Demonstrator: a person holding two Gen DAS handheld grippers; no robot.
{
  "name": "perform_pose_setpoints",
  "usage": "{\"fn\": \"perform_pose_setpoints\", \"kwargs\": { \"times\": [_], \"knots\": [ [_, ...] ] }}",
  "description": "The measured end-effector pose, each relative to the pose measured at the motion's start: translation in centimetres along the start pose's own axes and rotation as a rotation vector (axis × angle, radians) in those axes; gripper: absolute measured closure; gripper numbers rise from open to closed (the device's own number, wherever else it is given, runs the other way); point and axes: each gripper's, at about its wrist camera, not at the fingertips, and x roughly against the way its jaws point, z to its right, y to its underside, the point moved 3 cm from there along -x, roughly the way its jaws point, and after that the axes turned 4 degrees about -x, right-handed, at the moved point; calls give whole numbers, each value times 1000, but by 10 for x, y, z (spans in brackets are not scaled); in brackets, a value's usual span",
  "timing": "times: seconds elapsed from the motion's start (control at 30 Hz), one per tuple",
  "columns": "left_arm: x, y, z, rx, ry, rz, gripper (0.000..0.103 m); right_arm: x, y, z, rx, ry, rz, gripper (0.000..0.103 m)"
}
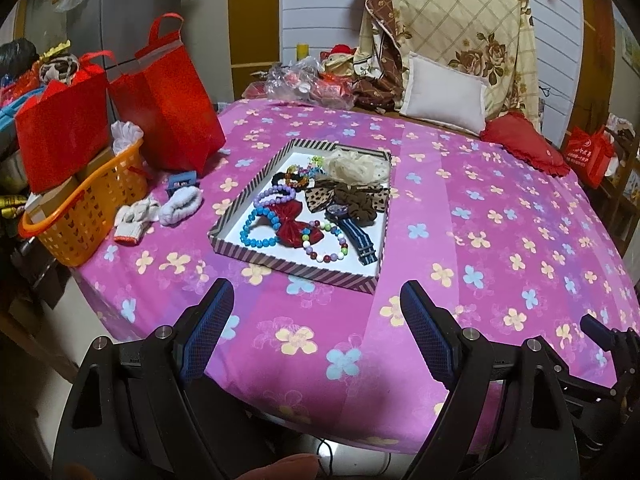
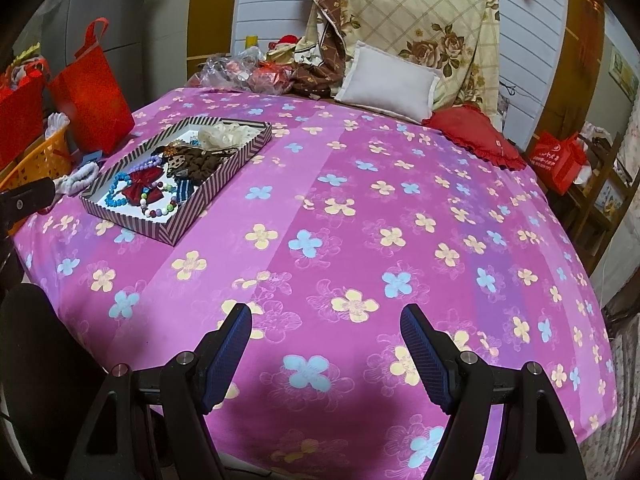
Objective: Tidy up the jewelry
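A striped shallow box [image 1: 294, 270] sits on the pink flowered cloth and holds the jewelry: a blue bead bracelet [image 1: 256, 228], a red bow [image 1: 294, 226], a multicolour bead bracelet [image 1: 326, 244], a striped watch [image 1: 358, 236], a leopard bow [image 1: 320, 196], a brown scrunchie [image 1: 356, 200] and a cream scrunchie [image 1: 352, 166]. The box also shows at the left of the right wrist view [image 2: 132, 220]. My left gripper [image 1: 318, 296] is open and empty, just short of the box's near edge. My right gripper [image 2: 326, 320] is open and empty over bare cloth, right of the box.
An orange basket [image 1: 80, 220], two red bags [image 1: 176, 108], white gloves [image 1: 134, 216] and a white band [image 1: 182, 206] lie left of the box. Pillows [image 1: 444, 94], a red cushion [image 1: 524, 144] and plastic clutter [image 1: 304, 80] line the far edge.
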Motion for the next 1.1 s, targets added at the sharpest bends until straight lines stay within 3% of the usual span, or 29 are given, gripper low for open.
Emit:
{"fn": "perform_pose_setpoints", "kwargs": {
  "times": [0.23, 0.53, 0.9, 1.1],
  "knots": [
    [-7, 5, -4, 18, 5, -28, 18, -5, -3, -8, 14, -13, -16, 28],
    [-18, 12, -19, 42, -25, -58, 18, -36, -41, -26, -44, -81, -83, 28],
    [-45, 26, -34, 63, -18, -138, 18, -39, -30, -50, 17, -47, -41, 28],
    [-47, 28, -35, 71, -18, -142, 18, -36, -30, -56, 32, -48, -30, 28]
  ]
}}
